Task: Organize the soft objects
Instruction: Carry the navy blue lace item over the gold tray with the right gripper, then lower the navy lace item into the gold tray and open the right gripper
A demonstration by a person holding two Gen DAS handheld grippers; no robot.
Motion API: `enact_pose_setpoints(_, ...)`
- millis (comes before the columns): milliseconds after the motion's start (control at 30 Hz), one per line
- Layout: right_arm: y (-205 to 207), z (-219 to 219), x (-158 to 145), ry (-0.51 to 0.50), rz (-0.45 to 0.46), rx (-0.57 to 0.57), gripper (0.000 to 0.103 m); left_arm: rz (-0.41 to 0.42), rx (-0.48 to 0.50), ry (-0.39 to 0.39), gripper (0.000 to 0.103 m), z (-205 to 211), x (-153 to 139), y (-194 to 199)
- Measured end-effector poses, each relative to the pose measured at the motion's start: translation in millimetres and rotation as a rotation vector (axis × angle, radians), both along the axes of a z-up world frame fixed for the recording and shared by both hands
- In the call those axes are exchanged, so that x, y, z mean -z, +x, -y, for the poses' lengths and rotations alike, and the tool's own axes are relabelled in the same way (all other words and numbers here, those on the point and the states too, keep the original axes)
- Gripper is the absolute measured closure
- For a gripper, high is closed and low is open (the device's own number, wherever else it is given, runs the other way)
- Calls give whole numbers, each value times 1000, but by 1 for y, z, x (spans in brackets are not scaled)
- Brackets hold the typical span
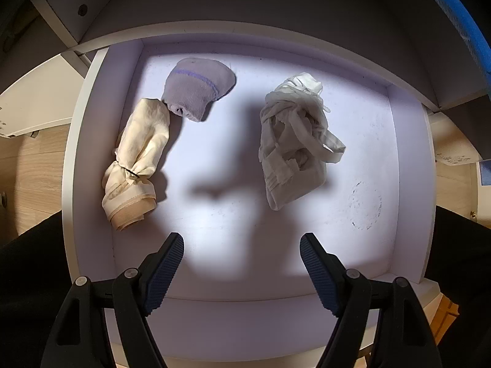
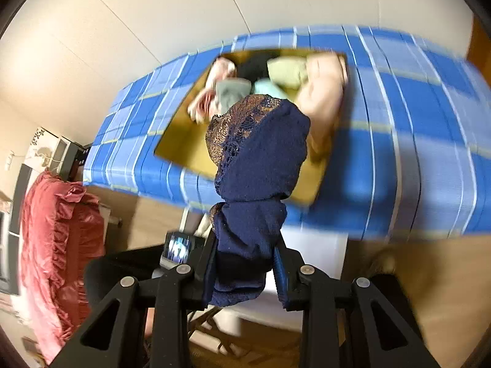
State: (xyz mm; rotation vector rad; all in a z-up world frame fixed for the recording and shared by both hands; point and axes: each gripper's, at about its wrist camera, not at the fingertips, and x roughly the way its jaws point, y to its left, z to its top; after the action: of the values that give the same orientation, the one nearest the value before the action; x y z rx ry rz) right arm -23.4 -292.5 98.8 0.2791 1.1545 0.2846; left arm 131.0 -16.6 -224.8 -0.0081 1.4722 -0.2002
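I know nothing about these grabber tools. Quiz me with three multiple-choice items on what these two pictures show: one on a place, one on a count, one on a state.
1. Where does the grey rolled sock with a purple stripe lie in the white drawer?
A. At the far left, touching the cream rolled cloth bundle
B. At the near right
C. Between the left gripper's fingers

2. How many cloth bundles lie in the drawer?
A. One
B. Three
C. Five

3. What state is the right gripper in?
A. Wide open, empty
B. Shut on the navy blue lace-trimmed garment
C. Shut on a red pillow

Answers: 1 A, the sock sits beside the cream bundle's far end. 2 B, the sock, the cream bundle and the white crumpled bundle. 3 B, navy fabric is pinched between its fingers.
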Motion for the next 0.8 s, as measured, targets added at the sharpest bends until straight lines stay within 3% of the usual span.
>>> enact_pose_setpoints(167,43,-10,-3,-102,20,-43,71,-3,-7,-18,24,-2,-2,1)
enact_pose_setpoints(300,69,-24,15,-202,10,-104,71,-2,-12,-29,24,-4,-4,1)
enact_pose_setpoints(667,102,-43,50,-295,-30,-172,71,1,-9,-47,24,-2,-7,1)
enact_pose_setpoints(800,111,-48,67,-372,-79,-255,70,-1,-11,-48,24,-3,-7,1)
